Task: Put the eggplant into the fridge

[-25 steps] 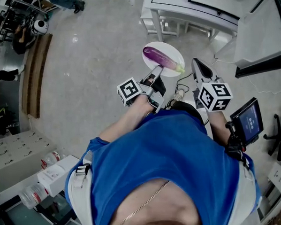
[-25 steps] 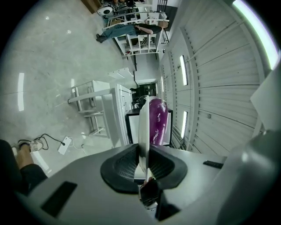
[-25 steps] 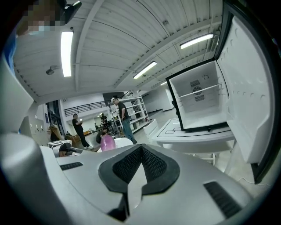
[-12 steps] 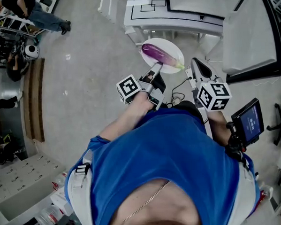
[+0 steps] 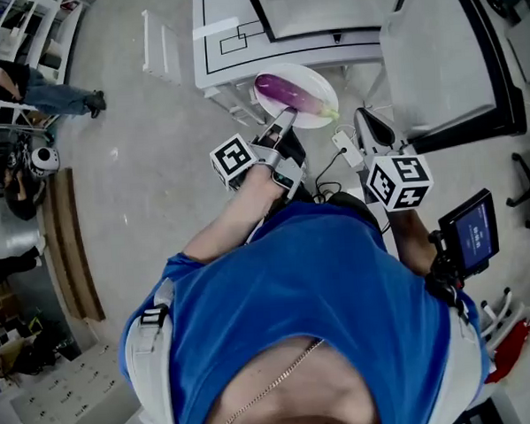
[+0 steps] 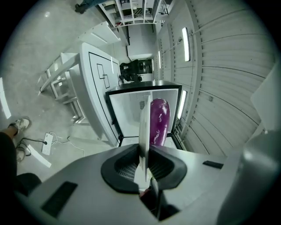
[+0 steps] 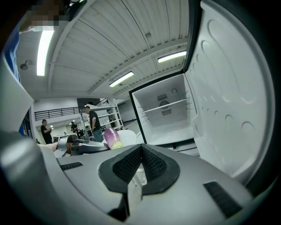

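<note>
Looks like the carrying step: nearing the fridge, nothing loaded yet. Grips the near rim of the white plate in the left gripper, with the fingers drawn in to a narrow slit and only the plate's edge pinched between them. Carries the purple eggplant lying loose across that plate, green stem end to the right, touched by neither gripper. Holds the right gripper just right of the plate and apart from it, fingers pressed fully together on nothing. Faces the open fridge at the far side, with its door swung out to the right and a bare white compartment with one shelf inside.

Next, most likely: bring the plate up to the opening, far edge first, and set it down inside. Calls for a level plate all the way, since nothing pins the eggplant and a tilt could roll it off. Calls also for room past the door on the right and the white worktop on the left.
</note>
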